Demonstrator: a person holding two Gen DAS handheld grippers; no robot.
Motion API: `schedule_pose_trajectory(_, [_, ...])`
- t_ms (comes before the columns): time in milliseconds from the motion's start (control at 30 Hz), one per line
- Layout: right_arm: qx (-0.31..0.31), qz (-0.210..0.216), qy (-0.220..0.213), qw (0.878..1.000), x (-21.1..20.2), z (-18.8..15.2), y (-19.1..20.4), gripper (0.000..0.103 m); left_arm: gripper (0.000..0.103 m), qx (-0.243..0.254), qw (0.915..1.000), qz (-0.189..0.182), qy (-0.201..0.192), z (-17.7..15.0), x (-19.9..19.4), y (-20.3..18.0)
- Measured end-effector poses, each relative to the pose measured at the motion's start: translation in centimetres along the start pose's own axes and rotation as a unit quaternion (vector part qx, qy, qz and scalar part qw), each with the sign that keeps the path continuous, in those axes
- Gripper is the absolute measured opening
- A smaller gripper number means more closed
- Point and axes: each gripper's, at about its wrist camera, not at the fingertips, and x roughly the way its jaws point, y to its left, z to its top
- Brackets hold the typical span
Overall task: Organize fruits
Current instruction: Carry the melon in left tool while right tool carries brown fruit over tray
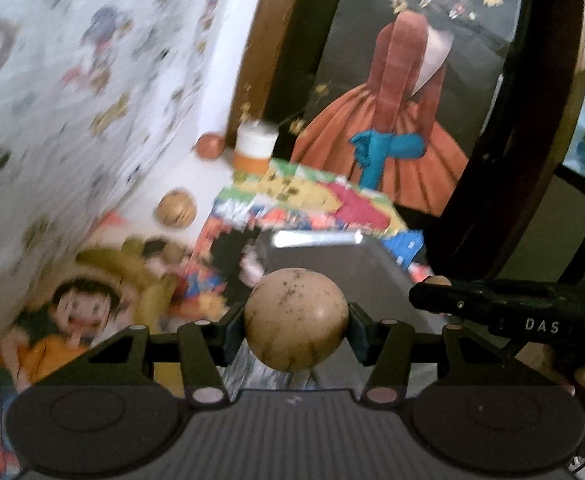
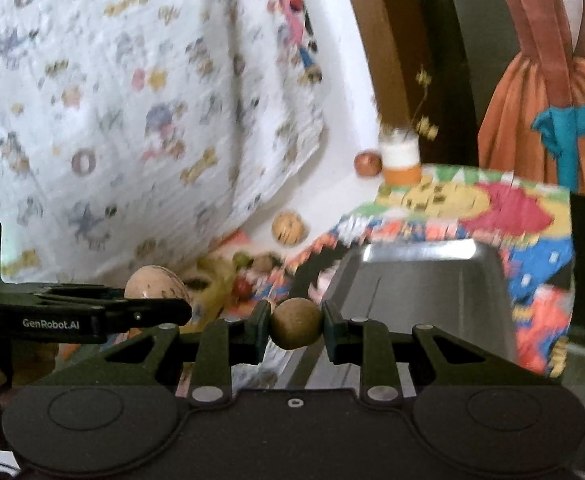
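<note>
Left gripper (image 1: 296, 330): black linkage arms, silver round rivets at the pivots, dark teal-black pads on the fingers (image 1: 234, 330). Ribbed grey housing below, two round black discs either side. Right gripper (image 2: 296, 326): same build, smooth dark housing with a small white ring mark, silver rivets. Seen side-on, the right one has white "DAS" lettering and the left one "GenRobot.AI" lettering.
</note>
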Motion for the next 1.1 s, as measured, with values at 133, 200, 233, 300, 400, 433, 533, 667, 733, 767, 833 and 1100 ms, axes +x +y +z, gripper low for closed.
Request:
schedule_pose_trajectory(133, [-0.025,-0.011,-0.021,0.999,0.0,2.7,-0.9,0.030,0.058,0.007,0.9997,-0.006,-0.023,2.7,1.0,-0.6])
schedule_pose_trajectory(200, [-0.037,-0.022,-0.025,0.999,0.6,3.7,-1.6,0.030,0.058,0.005,0.9996,-0.010,-0.027,4.0,1.8,-0.6])
schedule_pose_trajectory(233, [-0.041,-0.027,-0.025,0.998,1.0,4.0,-2.1,0.030,0.058,0.004,0.9995,-0.010,-0.030,4.6,2.3,-0.6])
schedule_pose_trajectory(300, [-0.047,-0.037,-0.023,0.998,2.1,4.6,-3.1,0.030,0.058,0.005,0.9993,-0.010,-0.035,5.7,3.4,-0.5])
schedule_pose_trajectory(400, [-0.052,-0.054,-0.016,0.997,4.1,5.0,-4.6,0.030,0.058,0.006,0.9994,-0.010,-0.034,7.0,5.7,-0.5])
schedule_pose_trajectory(433, [-0.053,-0.059,-0.013,0.997,4.8,5.1,-5.2,0.030,0.058,0.006,0.9994,-0.011,-0.031,7.3,6.5,-0.5])
schedule_pose_trajectory(533, [-0.053,-0.073,-0.001,0.996,6.8,5.0,-7.0,0.030,0.058,0.006,0.9996,-0.018,-0.021,7.9,9.4,-0.5])
schedule_pose_trajectory(667, [-0.045,-0.086,0.017,0.995,9.2,4.4,-9.1,0.030,0.058,0.005,0.9996,-0.027,-0.001,7.8,13.0,-0.3])
schedule_pose_trajectory(733, [-0.047,-0.094,0.027,0.994,10.3,4.0,-9.9,0.030,0.058,0.005,0.9995,-0.030,0.008,7.5,14.4,-0.2])
schedule_pose_trajectory(767, [-0.048,-0.097,0.032,0.994,10.8,3.7,-10.2,0.030,0.058,0.004,0.9994,-0.032,0.014,7.3,15.1,-0.2])
schedule_pose_trajectory(833, [-0.053,-0.103,0.041,0.992,11.8,3.3,-10.8,0.030,0.058,0.004,0.9991,-0.034,0.026,6.9,16.6,0.0])
schedule_pose_trajectory(1100, [-0.058,-0.119,0.075,0.988,14.7,1.8,-12.6,0.030,0.058,0.007,0.9975,-0.038,0.059,5.6,20.8,0.3])
